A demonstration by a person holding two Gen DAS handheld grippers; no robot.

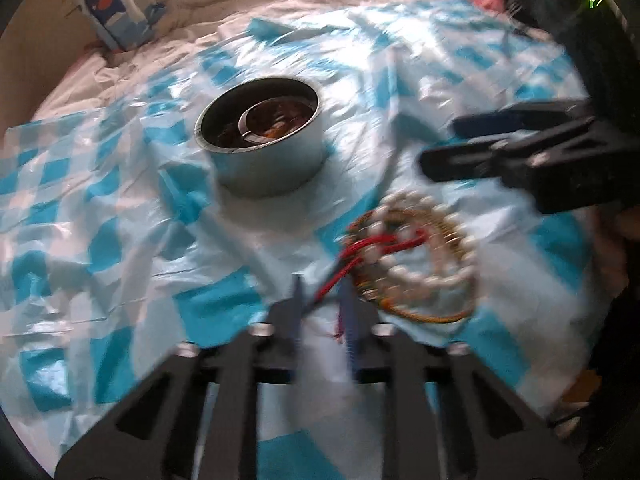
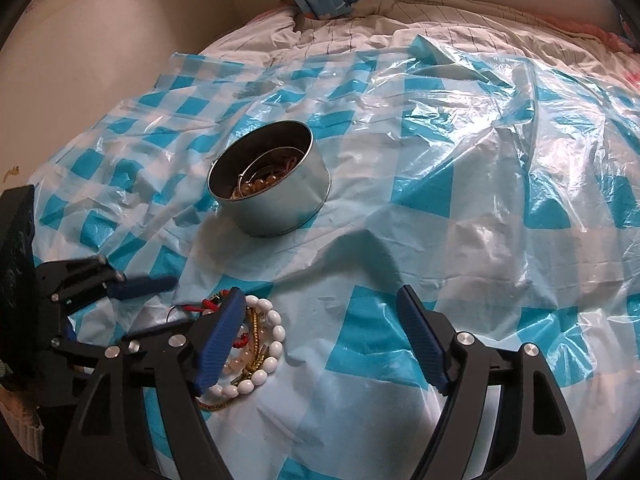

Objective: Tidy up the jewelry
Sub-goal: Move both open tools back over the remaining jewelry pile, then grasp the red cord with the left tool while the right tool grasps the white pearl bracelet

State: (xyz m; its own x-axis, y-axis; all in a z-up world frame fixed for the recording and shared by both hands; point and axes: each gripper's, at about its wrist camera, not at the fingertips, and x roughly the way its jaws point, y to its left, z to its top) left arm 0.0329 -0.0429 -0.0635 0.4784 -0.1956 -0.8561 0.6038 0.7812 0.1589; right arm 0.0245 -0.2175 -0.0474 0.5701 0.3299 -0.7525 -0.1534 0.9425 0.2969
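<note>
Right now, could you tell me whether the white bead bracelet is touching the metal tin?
Apart. The right wrist view shows checked plastic sheet between the white bead bracelet and the metal tin.

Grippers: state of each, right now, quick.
Left gripper: closed, apparently pinching the red cord, though the view is blurred.
Right gripper: open, holding nothing.
</note>
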